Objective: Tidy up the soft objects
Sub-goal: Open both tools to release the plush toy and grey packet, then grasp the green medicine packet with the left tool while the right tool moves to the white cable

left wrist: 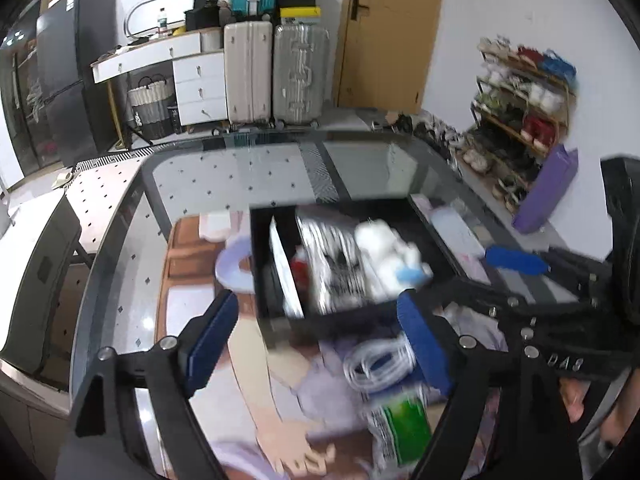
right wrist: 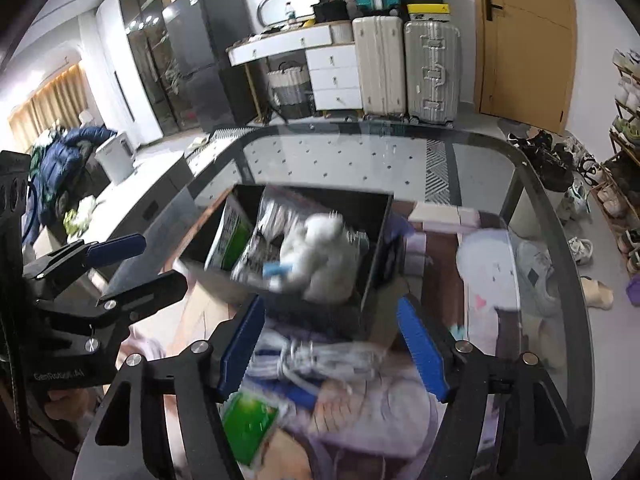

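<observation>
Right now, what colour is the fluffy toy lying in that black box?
White; the fluffy toy shows best in the right wrist view, inside the black box.

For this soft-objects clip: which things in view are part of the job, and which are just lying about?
Job:
black bin
white plush toy, in the bin
white cable coil, in front of the bin
green packet, beside the coil
left gripper and right gripper, both open

Lying about:
suitcases
shoe rack
door

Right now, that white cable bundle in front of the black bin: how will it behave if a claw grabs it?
The white cable bundle is probably floppy: its loops lie loose and uneven. It looks tied at one spot, so it should lift as one piece, ends sagging. Likely light, and it may slide on the printed mat.
</observation>
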A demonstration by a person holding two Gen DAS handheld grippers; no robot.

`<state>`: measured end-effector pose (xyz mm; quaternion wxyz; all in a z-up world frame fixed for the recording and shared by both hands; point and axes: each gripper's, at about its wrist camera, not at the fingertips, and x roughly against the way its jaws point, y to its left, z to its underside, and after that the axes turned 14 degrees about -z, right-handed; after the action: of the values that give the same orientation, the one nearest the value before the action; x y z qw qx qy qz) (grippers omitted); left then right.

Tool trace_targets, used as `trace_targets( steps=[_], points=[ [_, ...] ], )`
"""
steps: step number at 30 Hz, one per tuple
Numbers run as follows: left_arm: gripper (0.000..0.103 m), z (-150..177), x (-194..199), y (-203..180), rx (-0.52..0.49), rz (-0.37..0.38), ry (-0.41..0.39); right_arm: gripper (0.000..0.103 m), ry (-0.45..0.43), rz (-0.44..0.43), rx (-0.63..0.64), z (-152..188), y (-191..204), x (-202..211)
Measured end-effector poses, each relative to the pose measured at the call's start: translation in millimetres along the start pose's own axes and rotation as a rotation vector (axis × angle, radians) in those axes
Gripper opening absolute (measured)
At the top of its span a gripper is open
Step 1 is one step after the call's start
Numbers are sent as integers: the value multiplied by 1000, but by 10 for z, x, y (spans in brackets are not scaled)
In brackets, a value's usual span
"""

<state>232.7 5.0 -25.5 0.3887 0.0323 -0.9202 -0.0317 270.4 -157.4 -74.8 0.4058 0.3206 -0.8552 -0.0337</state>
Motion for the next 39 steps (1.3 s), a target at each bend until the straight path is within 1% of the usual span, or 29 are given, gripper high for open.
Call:
trace_targets(
  steps=[2,4,6,8,10,11,12,15,20,21,22,23,24,25,26,29,31,34,36,39],
  points=[
    [82,119,16,-54,-7,-3,20,71,29,0,7,119,-2,13],
    [82,255,-5,-154,-36,-3,53,71,49,-5,2,223,-31,31],
    [82,402,-43,-301,-77,10,95,71,66,16,2,305,-84,55],
    [82,492,-74,-403,-98,30,124,71,74,25,-5,355,-144,73],
    [82,571,-134,-524,-124,16,153,71,81,26,-13,387,-187,69],
    [82,608,-173,-592,-143,-3,168,71,86,26,-15,407,-207,60],
    [82,645,-195,-652,-157,-19,176,71,91,30,-15,420,-216,51],
    [82,715,-252,-779,-183,-26,196,71,105,38,-14,452,-241,16],
    [82,831,-305,-928,-226,-33,224,71,100,13,19,427,-161,-33],
    [81,849,-297,-934,-227,-26,215,71,103,10,29,420,-140,-54],
    [71,845,-295,-934,-227,-9,216,71,108,3,36,410,-121,-81],
    [57,836,-288,-914,-221,21,221,71,114,-6,39,401,-107,-116],
    [49,818,-274,-893,-222,16,217,71,121,-9,39,391,-97,-148],
    [46,807,-275,-865,-220,13,218,71,127,-8,39,382,-85,-177],
    [44,805,-281,-825,-215,21,221,71,129,-5,39,369,-69,-203],
    [43,806,-291,-688,-207,4,222,71,112,6,45,313,-41,-223],
    [43,786,-330,-586,-185,-10,227,71,93,5,31,252,-53,-238],
    [43,761,-377,-406,-154,-31,231,71,100,30,17,198,-86,-311],
    [43,761,-403,-315,-131,-53,233,71,113,17,21,177,-99,-375],
    [43,761,-417,-227,-114,-50,248,71,129,15,16,154,-133,-458]
  ],
)
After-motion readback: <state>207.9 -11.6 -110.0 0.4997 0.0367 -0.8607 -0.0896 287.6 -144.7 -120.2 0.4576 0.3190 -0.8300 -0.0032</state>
